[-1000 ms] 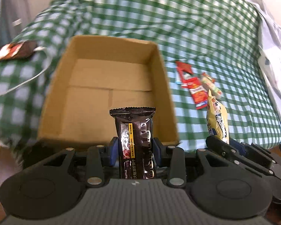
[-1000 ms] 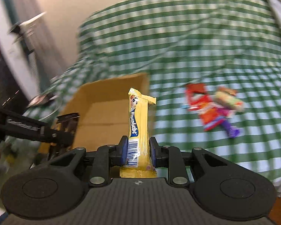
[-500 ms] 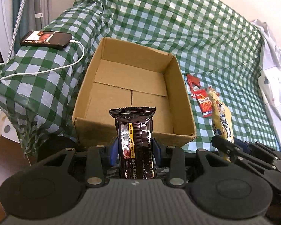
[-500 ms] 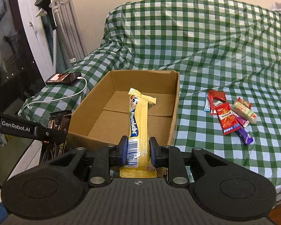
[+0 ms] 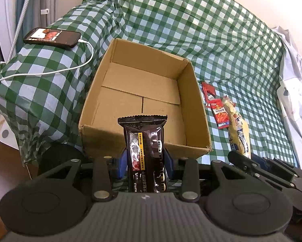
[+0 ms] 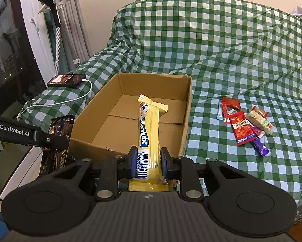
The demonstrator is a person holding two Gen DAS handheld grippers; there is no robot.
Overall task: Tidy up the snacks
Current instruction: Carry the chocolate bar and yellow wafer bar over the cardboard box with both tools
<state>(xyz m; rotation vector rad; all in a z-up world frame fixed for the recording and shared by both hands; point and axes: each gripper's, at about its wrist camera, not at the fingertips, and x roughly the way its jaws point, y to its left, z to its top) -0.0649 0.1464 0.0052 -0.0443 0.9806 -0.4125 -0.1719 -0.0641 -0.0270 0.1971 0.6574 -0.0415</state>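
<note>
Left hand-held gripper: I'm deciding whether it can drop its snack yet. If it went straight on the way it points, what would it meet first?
Probably the near wall of the open brown cardboard box, which sits just past the left hand-held gripper and its black wrapped snack bar. Depth is uncertain.

glossy wrappers, matt cardboard, soft checked cloth

the cardboard box (image 5: 193,104) is plain matt brown paperboard with a rough torn corner. the black snack bar (image 5: 145,151) and yellow candy pack (image 6: 148,139) wear shiny plastic film. the green checked cloth (image 6: 221,50) looks smooth and creased. the phone (image 5: 52,37) has a glossy glass screen, and its cable (image 5: 50,71) is smooth white plastic.
</note>
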